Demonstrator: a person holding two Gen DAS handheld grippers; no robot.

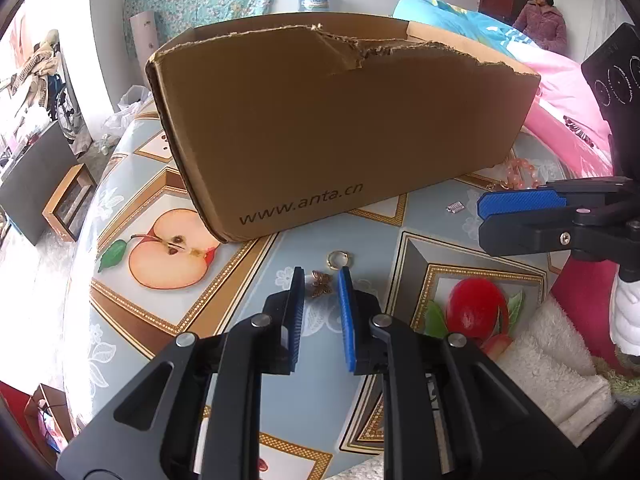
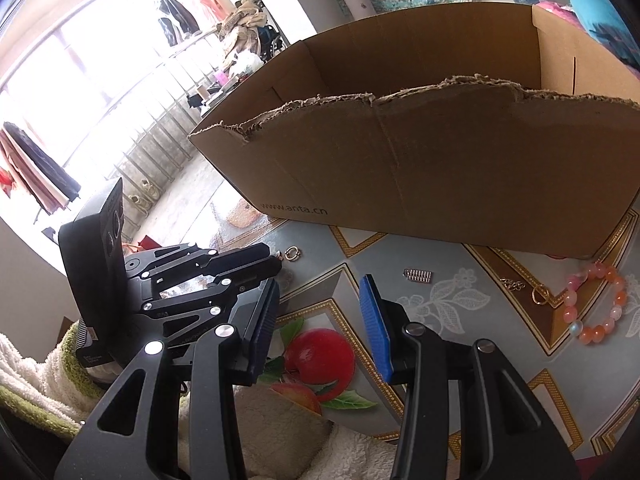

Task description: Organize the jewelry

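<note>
A small bronze butterfly charm [image 1: 322, 284] lies on the patterned tablecloth [image 1: 248, 280], right between the tips of my left gripper [image 1: 320, 277]. The jaws stand apart and the pads do not press on it. Just beyond the charm lies a gold ring [image 1: 339, 259], also seen as the ring [image 2: 293, 254] beside the left gripper [image 2: 279, 259] in the right wrist view. My right gripper [image 2: 321, 283] hovers open over the cloth with nothing in it. It shows at the right edge as the right gripper [image 1: 480, 218]. A silver clip [image 2: 418, 275], a thin chain [image 2: 512, 283], a gold hoop [image 2: 540, 295] and a pink bead bracelet [image 2: 596, 304] lie to its right.
A big torn cardboard box [image 1: 340, 120] stands open-topped behind the jewelry and fills the back of the table. A white towel [image 1: 552, 360] lies at the near right edge. A person in a pink coat [image 1: 540, 12] sits far back by a bed.
</note>
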